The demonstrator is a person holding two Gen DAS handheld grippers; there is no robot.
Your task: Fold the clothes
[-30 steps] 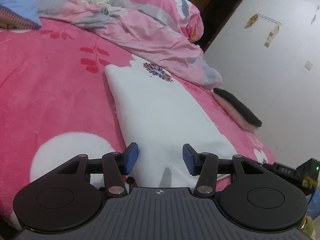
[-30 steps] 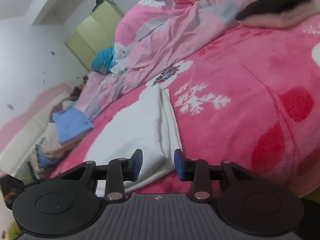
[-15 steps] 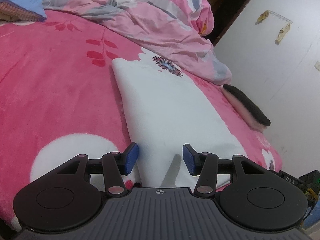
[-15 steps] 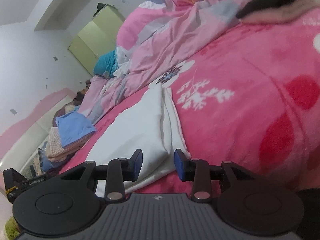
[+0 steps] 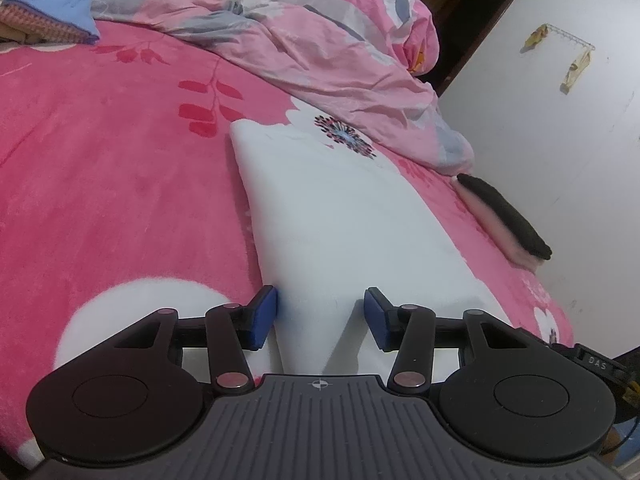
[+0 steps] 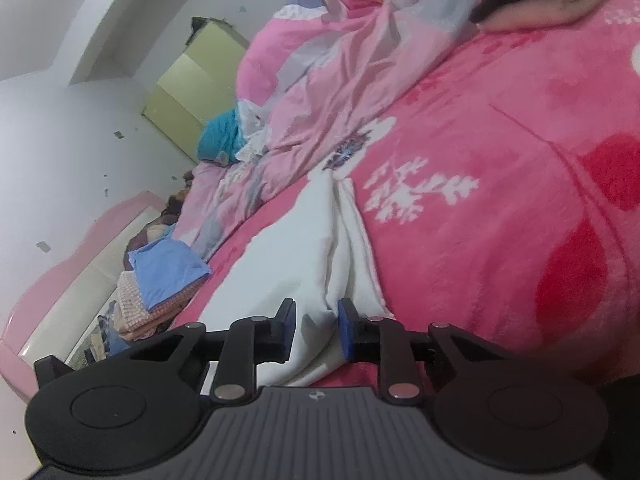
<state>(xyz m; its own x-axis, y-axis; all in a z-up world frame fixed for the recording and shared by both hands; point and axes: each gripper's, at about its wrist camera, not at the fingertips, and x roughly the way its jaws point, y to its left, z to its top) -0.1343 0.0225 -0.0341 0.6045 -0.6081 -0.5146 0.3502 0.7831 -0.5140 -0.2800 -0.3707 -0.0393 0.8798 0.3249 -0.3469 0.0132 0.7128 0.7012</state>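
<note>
So there's a white garment [image 5: 348, 220] folded into a long strip, lying flat on the pink floral blanket [image 5: 100, 168], and in the left wrist view it runs from the bottom centre of the frame up toward the middle, ending right by a small dark flower print. The left gripper [image 5: 320, 318] sits at the near end of it with its blue pads spread apart, the white cloth showing in the gap between them, and the left pad looks like it's right at the cloth's left edge, but nothing is pinched. In the right wrist view the same white garment [image 6: 296, 248] comes up from the bottom centre as a couple of layered folds leaning toward the upper middle. The right gripper [image 6: 316, 330] has just been closing, with a bunched fold of the white fabric between its pads; the gap is narrow, but I honestly can't tell whether the pads are actually squeezing the cloth. A rumpled pink duvet [image 5: 320, 40] is heaped across the top of the left view, a small dark-and-pink folded stack [image 5: 504, 220] lies near the right edge beside the wall, and a blue folded pile [image 6: 168, 268] sits at the left of the right view.
</note>
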